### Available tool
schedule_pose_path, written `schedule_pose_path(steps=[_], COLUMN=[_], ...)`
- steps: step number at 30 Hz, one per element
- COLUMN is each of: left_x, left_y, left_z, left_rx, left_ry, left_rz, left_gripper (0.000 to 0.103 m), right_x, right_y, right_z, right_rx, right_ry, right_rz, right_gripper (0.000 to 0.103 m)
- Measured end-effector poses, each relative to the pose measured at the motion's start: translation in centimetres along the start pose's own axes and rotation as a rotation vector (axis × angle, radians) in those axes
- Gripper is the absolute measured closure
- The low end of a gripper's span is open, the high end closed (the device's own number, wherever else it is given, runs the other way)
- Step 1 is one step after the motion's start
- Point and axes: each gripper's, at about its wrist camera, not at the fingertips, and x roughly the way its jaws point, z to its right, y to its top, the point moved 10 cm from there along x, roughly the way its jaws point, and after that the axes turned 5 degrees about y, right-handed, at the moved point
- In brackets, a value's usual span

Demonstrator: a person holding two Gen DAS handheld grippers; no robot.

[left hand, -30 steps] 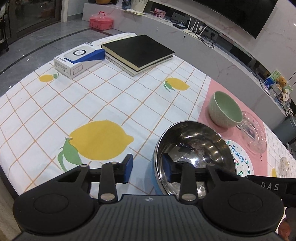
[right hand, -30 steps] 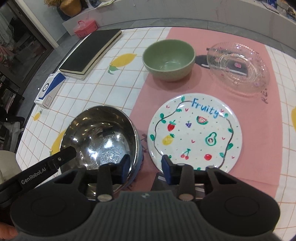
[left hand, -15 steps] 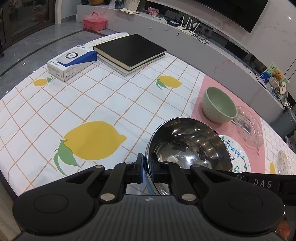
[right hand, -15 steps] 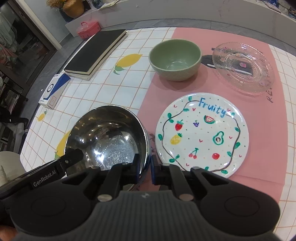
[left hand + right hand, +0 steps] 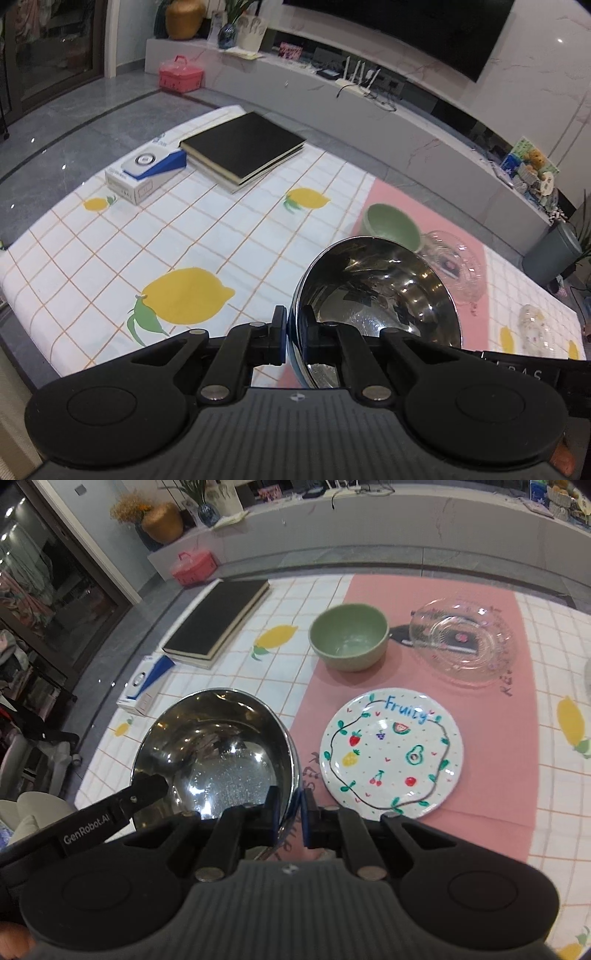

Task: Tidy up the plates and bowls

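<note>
Both tongs have closed since a second ago, and the steel bowl (image 5: 376,295) now tilts up off the desk (image 5: 184,236). Left tongs (image 5: 293,336) pinch the bowl's near rim at lower centre of their view; right tongs (image 5: 288,812) pinch its opposite rim at lower centre of theirs. Right of the steel bowl (image 5: 218,753) lies the "Fruity" plate (image 5: 391,753), with the green bowl (image 5: 349,640) and glass plate (image 5: 461,638) above it.
</note>
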Motion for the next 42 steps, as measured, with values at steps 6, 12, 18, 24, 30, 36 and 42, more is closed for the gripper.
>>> schedule_pose_path(steps=[6, 12, 18, 24, 30, 36, 42], left_x=[-2.8, -3.4, -2.5, -1.2, -0.1, 0.5, 1.2], left_y=[-1.1, -3.5, -6.2, -8.2, -9.1, -9.3, -9.7], left_z=[3.1, 5.9, 7.7, 8.0, 8.0, 7.8, 7.7], left_rx=[0.043, 0.088, 0.126, 0.146, 0.152, 0.152, 0.158], left_ry=[-0.047, -0.090, -0.107, -0.093, -0.082, -0.072, -0.064], left_rz=[0.014, -0.031, -0.101, -0.154, -0.191, -0.202, -0.224], left_gripper=[0.095, 0.095, 0.095, 0.095, 0.096, 0.096, 0.096], right_x=[-4.7, -7.4, -8.0, -7.1, -6.4, -5.7, -5.3], right_y=[-1.3, -3.2, -5.3, -6.8, -7.3, -7.4, -7.6], right_z=[1.9, 4.8, 7.6, 9.0, 9.6, 9.7, 9.8], right_rx=[0.043, 0.094, 0.147, 0.170, 0.175, 0.167, 0.163], right_ry=[0.006, -0.019, -0.039, -0.064, -0.085, -0.101, -0.113], right_rz=[0.056, 0.072, 0.040, 0.008, -0.011, -0.026, -0.042], right_gripper=[0.094, 0.094, 0.094, 0.094, 0.094, 0.094, 0.094])
